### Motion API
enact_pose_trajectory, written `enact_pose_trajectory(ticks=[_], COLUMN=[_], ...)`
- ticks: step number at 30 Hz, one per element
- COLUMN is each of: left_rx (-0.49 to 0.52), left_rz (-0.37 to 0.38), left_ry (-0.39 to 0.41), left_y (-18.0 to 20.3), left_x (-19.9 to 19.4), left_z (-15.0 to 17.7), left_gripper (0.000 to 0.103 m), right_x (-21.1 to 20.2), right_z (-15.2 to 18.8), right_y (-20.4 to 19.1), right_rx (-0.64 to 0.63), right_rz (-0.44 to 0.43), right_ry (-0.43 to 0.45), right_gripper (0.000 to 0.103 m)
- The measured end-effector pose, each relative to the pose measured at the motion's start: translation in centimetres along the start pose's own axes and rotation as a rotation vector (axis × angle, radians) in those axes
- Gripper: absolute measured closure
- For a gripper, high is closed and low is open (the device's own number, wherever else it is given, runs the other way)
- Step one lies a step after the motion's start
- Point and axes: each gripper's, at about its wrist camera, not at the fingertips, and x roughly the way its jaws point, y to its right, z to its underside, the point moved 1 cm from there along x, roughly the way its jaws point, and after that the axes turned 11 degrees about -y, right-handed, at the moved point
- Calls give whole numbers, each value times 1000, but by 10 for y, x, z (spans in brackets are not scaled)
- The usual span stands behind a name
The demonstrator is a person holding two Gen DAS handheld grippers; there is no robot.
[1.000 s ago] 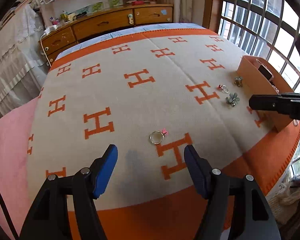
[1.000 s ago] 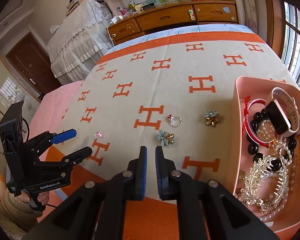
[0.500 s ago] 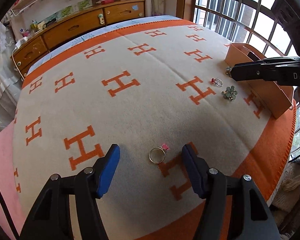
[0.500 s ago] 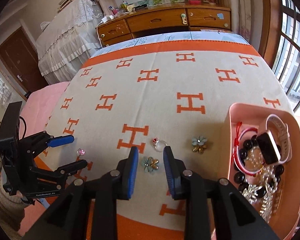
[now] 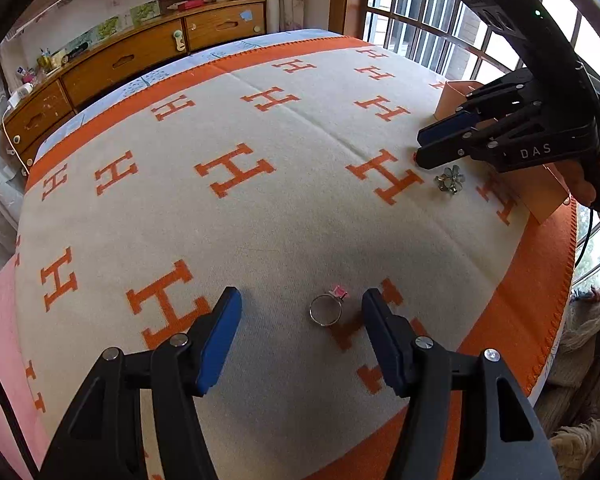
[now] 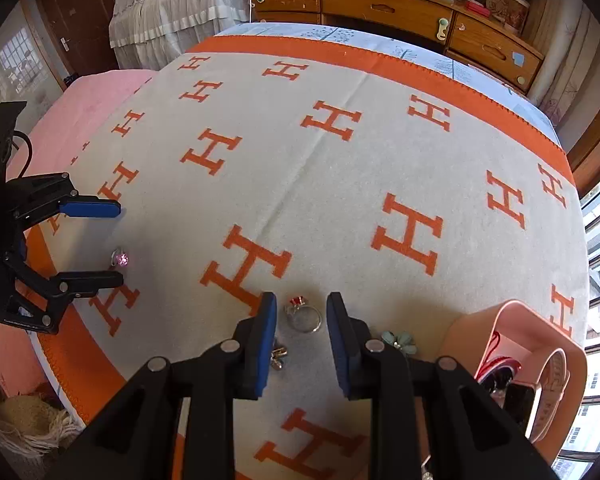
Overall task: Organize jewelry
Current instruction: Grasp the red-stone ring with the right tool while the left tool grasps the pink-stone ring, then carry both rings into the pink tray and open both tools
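Orange-H blanket (image 5: 260, 220) covers the bed. Left gripper (image 5: 300, 312) spread wide around pink-stone ring (image 5: 326, 309); right gripper (image 6: 301, 316) parted, straddling red-stone ring (image 6: 303, 315). Pink tray (image 6: 540, 332) just beside. Suggest lowering pads to the fabric, centring each band, closing slowly so the rings don't skid.

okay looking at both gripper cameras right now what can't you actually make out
- Red-stone ring: in the left wrist view the right gripper hides all but a red speck.
- Pink tray: its contents are mostly hidden behind the right gripper's frame and cut by the right wrist view's edge; the left view shows only its outer wall.
- Flower brooch and the metal piece: half covered by the right fingers.
- Pink-stone ring: tiny and blurred in the right view.
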Motion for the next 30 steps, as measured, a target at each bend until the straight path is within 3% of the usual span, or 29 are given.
enact_pose_trajectory(ticks=[5,7,15,19,24,30], left_rx=[33,46,126,109,36,23], left_rz=[-8,-7,-8,-44,-34,-18], left_ry=[-11,-10,-29,-16,-5,60], left_y=[2,1,12,19,20,42], left_x=[0,0,-1,-2,-5,-32], left_z=[-2,-4,-8,-7,-9,-24], left_gripper=[47,62,90,90,90,90], right_x=[5,5,2,-11,-38,-83], right_z=[-2,-2,-3,-1,7,37], right_y=[-11,-16,-11,1,12,24], right_rx=[-87,-115,-56,22,96,151], right_rz=[22,31,16,-44,-113,-148], right_ry=[-18,-19,0,59,150,288], right_gripper=[78,87,88,88,88,88])
